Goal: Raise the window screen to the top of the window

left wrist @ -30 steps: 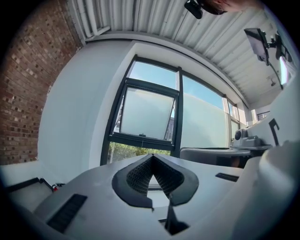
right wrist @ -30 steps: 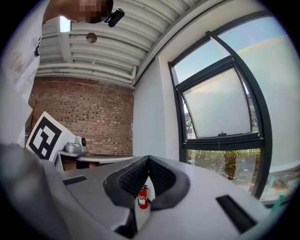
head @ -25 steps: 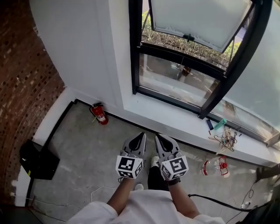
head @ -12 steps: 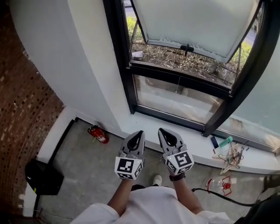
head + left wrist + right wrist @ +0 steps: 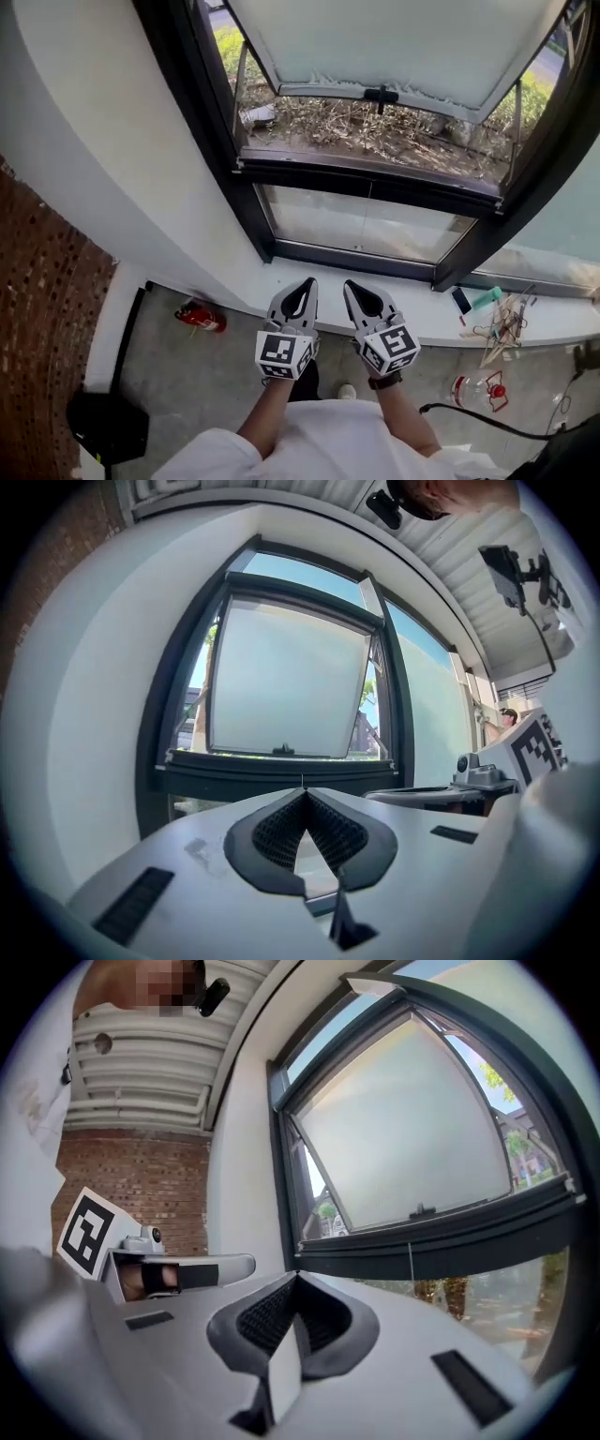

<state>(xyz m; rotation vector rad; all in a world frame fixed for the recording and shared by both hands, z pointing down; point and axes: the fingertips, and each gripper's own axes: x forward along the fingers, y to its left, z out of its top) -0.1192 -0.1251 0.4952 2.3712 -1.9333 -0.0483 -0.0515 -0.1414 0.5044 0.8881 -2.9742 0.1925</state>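
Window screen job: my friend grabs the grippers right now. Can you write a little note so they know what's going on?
Left gripper: shut, empty, in front of the sill.
Right gripper: shut, empty, right beside the left one.
Window: straight ahead, its pane tilted open outward. The screen cannot be told apart from the frame here.
Done: nothing is touched yet.
Left to do: reach the window, grip the screen, raise it to the top.
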